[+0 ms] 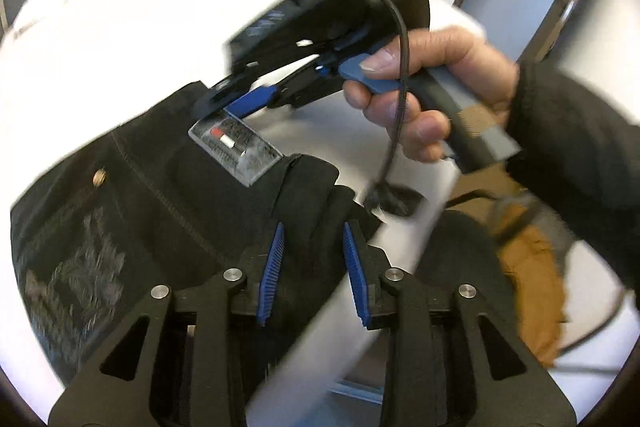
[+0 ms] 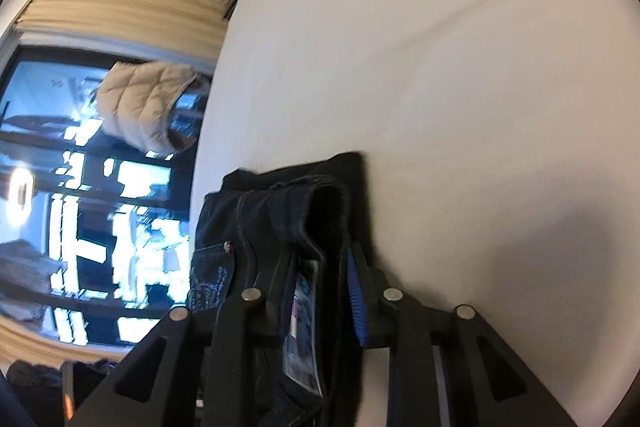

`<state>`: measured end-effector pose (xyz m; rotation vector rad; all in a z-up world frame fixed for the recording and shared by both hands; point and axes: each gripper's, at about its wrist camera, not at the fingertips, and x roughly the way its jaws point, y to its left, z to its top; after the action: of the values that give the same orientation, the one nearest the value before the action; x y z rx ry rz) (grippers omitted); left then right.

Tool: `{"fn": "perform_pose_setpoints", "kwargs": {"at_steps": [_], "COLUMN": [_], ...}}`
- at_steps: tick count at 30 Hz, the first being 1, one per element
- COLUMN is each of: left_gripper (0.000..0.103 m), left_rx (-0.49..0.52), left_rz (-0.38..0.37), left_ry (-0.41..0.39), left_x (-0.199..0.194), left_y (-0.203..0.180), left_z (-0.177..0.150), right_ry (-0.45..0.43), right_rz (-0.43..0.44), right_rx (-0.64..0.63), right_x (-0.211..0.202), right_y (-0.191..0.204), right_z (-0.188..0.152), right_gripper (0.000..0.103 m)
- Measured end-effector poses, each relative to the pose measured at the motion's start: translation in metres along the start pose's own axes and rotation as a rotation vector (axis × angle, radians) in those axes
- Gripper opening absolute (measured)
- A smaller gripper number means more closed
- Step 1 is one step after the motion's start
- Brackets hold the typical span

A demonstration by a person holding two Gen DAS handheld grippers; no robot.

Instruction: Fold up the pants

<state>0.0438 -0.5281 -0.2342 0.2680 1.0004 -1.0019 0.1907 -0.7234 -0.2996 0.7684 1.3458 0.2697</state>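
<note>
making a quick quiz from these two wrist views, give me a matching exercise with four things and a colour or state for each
Things:
1. pants
2. right gripper
3. quilted jacket
4. left gripper

Descriptions:
A. beige, seen against the dark window
B. open, fabric lying between its blue pads
C. dark denim, lying on the white surface
D. clamped on the waistband by the label

Pairs: 1-C, 2-D, 3-A, 4-B
</note>
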Motion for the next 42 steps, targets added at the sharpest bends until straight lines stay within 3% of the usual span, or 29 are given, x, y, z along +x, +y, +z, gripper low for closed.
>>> {"fn": "perform_pose_setpoints", "kwargs": {"at_steps": [3, 4, 7, 9, 13, 16, 18, 21, 24, 37, 42], "left_gripper": [0.055, 0.055, 0.055, 0.055, 0.046, 0.042, 0.040, 0.032, 0.032, 0.032, 0.032], "left_rx": [-0.056, -0.075, -0.122, -0.168, -0.244, -0.243, -0.212, -0.204, -0.180, -0.138, -0.130], "left_rz": [0.011, 0.023, 0.114, 0.160, 0.212, 0.244, 0.271, 0.286, 0.314, 0.274, 0.268], "left_ry": [-0.058, -0.098, -0.137, -0.122, -0.048, -0.032, -0.017, 0.020, 0.028, 0.025, 0.023], "left_x": [-0.040, -0.055, -0.073, -0.067, -0.038, -0.030, -0.023, -0.012, -0.015, -0.055, -0.062], "left_y": [0.020, 0.030, 0.063, 0.087, 0.137, 0.153, 0.159, 0.171, 0.167, 0.146, 0.108], "left_z": [-0.014, -0.018, -0.025, -0.029, -0.036, -0.031, -0.030, -0.032, -0.038, -0.083, -0.084], "right_ry": [-0.047, -0.057, -0.061, -0.036, 0.070, 0.067, 0.047, 0.034, 0.024, -0.037, -0.055], "right_rz": [-0.041, -0.023, 0.031, 0.049, -0.020, -0.029, 0.007, -0.021, -0.030, -0.039, -0.050], "right_rx": [-0.012, -0.027, -0.105, -0.136, -0.124, -0.059, -0.020, -0.041, -0.031, -0.016, -0.018], "right_x": [-0.024, -0.031, -0.037, -0.030, 0.010, 0.022, 0.020, 0.020, 0.020, 0.012, 0.011], "right_y": [0.007, 0.014, 0.049, 0.062, 0.057, 0.033, 0.023, 0.024, 0.024, 0.019, 0.021], "right_z": [-0.006, -0.009, -0.022, -0.029, -0.044, -0.055, -0.059, -0.063, -0.062, -0.082, -0.085], "right_gripper": [0.030, 0.030, 0.030, 0.030, 0.029, 0.000, 0.000, 0.000, 0.000, 0.000, 0.000]}}
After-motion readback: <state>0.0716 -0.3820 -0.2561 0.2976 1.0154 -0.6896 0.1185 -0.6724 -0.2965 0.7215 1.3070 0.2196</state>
